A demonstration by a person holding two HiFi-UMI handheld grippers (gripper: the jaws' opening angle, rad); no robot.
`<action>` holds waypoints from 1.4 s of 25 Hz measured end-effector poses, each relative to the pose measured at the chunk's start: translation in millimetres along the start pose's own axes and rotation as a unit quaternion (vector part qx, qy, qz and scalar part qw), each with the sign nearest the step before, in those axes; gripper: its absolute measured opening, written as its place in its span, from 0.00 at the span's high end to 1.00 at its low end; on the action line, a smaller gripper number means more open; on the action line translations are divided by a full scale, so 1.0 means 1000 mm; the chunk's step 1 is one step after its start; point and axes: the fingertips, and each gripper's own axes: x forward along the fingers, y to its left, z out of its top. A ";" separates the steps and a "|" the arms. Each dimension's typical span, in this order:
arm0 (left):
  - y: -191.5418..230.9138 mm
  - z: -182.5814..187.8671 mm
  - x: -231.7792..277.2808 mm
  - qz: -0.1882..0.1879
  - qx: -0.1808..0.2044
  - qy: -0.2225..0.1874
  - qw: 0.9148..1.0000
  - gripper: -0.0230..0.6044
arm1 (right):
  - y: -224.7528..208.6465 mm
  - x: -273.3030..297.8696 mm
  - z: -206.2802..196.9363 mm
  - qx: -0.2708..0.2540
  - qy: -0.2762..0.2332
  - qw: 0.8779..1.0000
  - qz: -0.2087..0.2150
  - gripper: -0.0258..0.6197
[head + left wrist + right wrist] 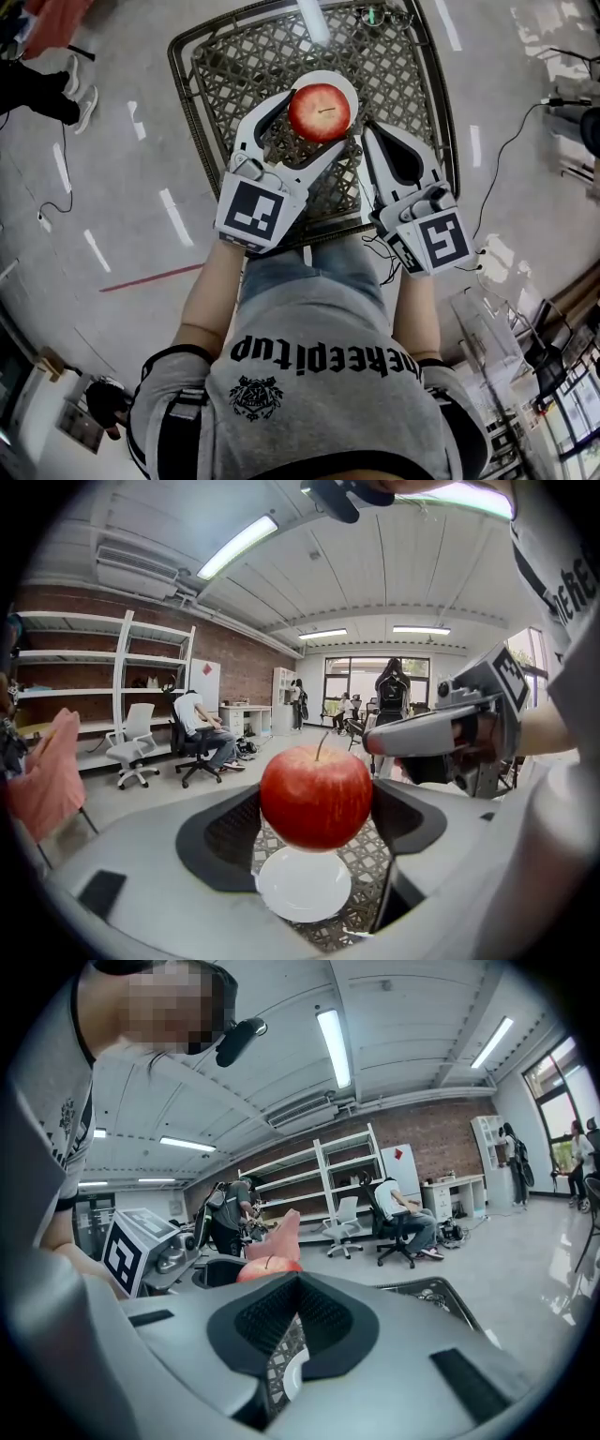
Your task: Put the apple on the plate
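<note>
The apple (316, 797) hangs pinched between the jaws of your left gripper (302, 127), above the white plate (303, 885) and clear of it, over the lattice table (244, 66). Your right gripper (367, 133) sits just right of the apple, its jaws pressed together on nothing.

If you let go from this height, the round apple will likely bounce or roll off the plate. Your right gripper is also close enough to bump it.

The left gripper view shows the gap under the apple. The head view shows only that the apple is centred inside the plate's rim.
</note>
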 end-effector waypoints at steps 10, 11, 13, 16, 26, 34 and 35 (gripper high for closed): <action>0.004 -0.031 0.020 0.007 -0.010 0.023 1.000 0.32 | -0.012 0.008 -0.014 0.005 0.017 1.000 0.005 0.95; 0.004 -0.036 0.023 0.008 -0.011 0.027 1.000 0.32 | -0.014 0.009 -0.016 0.005 0.018 1.000 0.006 0.95; 0.006 -0.046 0.029 0.010 -0.013 0.036 0.999 0.32 | -0.017 0.012 -0.020 0.007 0.021 1.000 0.008 0.95; 0.010 -0.059 0.036 0.012 -0.014 0.047 0.999 0.32 | -0.020 0.017 -0.024 0.009 0.025 1.000 0.010 0.95; 0.010 -0.094 0.055 0.021 -0.022 0.074 0.997 0.32 | -0.029 0.016 -0.036 0.011 0.036 0.999 0.015 0.95; 0.013 -0.120 0.066 0.033 -0.020 0.099 0.994 0.32 | -0.032 0.018 -0.044 0.013 0.044 0.999 0.020 0.95; 0.014 -0.123 0.067 0.034 -0.022 0.102 0.994 0.32 | -0.033 0.018 -0.044 0.013 0.045 0.999 0.021 0.95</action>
